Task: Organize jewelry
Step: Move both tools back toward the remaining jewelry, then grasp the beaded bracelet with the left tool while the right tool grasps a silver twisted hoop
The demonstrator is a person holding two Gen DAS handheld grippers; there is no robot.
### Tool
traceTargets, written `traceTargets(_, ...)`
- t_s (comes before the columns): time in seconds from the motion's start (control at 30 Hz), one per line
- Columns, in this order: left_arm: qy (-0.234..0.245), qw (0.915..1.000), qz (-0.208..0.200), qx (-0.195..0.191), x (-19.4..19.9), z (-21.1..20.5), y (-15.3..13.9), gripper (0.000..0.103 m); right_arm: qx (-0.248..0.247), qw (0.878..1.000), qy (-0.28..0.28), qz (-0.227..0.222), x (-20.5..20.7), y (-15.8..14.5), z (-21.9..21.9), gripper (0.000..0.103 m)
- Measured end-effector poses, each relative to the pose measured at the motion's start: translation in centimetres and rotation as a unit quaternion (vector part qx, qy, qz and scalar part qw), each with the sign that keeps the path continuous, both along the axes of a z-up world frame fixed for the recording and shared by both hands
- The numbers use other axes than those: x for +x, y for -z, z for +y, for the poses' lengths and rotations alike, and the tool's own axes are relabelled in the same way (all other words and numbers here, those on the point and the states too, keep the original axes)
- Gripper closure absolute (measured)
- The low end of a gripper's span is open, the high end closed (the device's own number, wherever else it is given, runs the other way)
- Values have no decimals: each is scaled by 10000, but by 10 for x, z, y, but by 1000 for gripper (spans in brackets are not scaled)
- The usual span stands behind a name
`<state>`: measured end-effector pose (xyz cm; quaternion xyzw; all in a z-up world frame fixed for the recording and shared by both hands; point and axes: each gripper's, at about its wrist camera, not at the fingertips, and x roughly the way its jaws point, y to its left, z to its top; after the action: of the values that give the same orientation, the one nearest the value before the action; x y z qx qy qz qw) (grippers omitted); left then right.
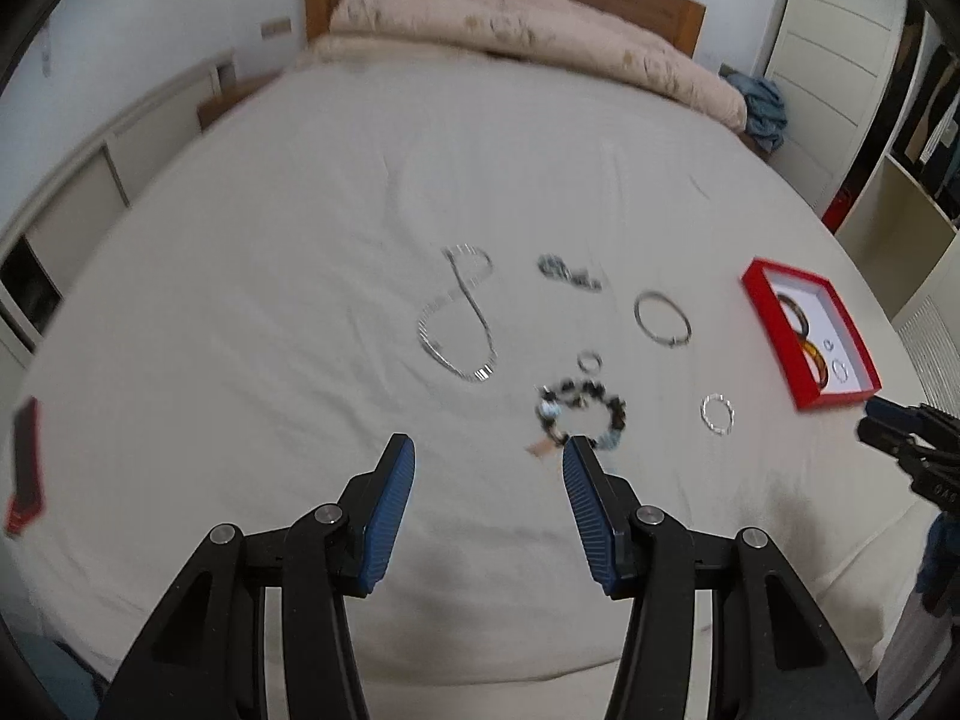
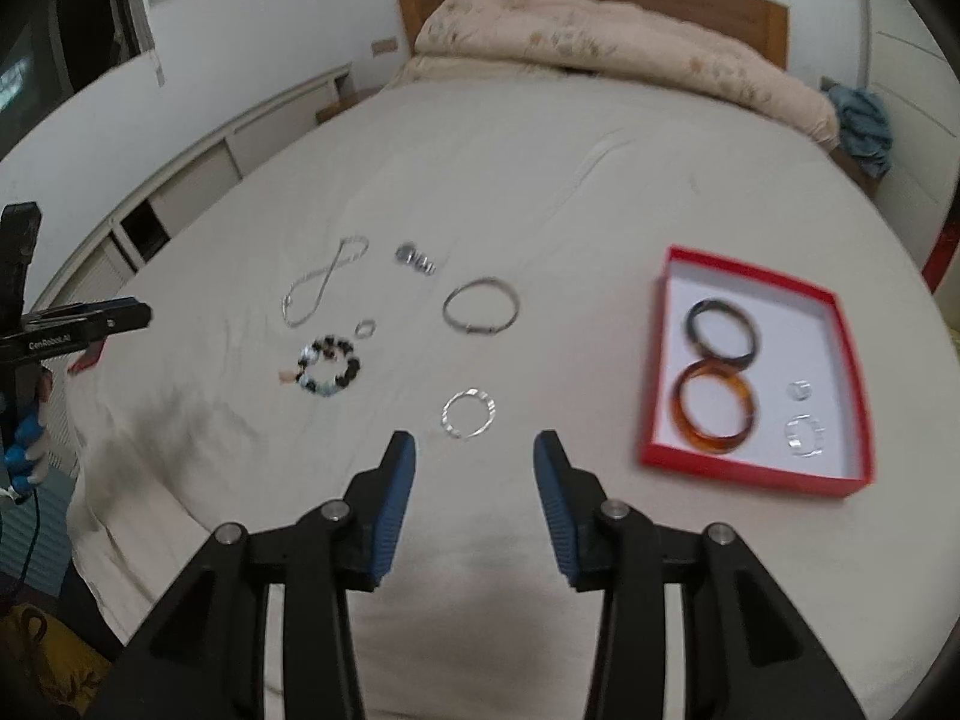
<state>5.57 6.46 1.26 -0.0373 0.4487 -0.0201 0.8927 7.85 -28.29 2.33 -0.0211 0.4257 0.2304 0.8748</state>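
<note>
Left gripper (image 1: 487, 450) raised over the near part of the bed (image 1: 300, 240), blue pads spread wide, nothing between them; its right fingertip overlapping the beaded bracelet (image 1: 581, 414) in the left wrist view, contact not clear. Right gripper (image 2: 474, 447) likewise above the sheet, jaws wide apart and empty, pointed toward a small silver hoop (image 2: 470, 414) lying just ahead of the tips.

Loose on the sheet: a silver chain necklace (image 2: 321, 288) curled in a figure eight, a blurred dark metal piece (image 2: 415, 258), possibly a watch or clasp, a thin silver bangle (image 2: 481, 306), a tiny ring (image 2: 365, 329), and the dark-and-pale beaded bracelet.

To the right, a red box (image 2: 852, 372) with white lining, holding a dark bangle (image 2: 723, 330) touching an amber bangle (image 2: 714, 414), plus two small clear pieces (image 2: 803, 435) beside them.
</note>
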Motion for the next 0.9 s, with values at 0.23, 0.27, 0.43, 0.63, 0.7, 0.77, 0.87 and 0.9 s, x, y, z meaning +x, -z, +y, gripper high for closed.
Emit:
traceTargets(0.23,129,9988,432,-184,42,-24,51,52,-12,9988,-75,484,34,51,22,63)
traceTargets(0.27,146,9985,498,-174,50,-28,59,52,-7,9985,-87,533,39,57,24,63)
traceTargets(0.43,220,9970,727,-133,73,-37,84,52,-31,9973,-170,719,58,84,34,63)
traceTargets(0.63,204,9951,960,-107,90,-41,105,52,2,9962,-267,827,75,102,41,61)
traceTargets(0.7,192,9950,972,-92,93,-41,108,53,-16,9960,-312,836,78,107,45,60)
traceTargets(0.77,198,9951,963,-56,93,-42,110,55,-29,9957,-361,849,81,110,49,59)
traceTargets(0.87,207,9953,947,-1,94,-43,111,62,-54,9959,-380,823,84,113,55,58)
traceTargets(0.9,203,9953,942,10,94,-42,111,64,-66,9960,-385,806,85,114,56,58)
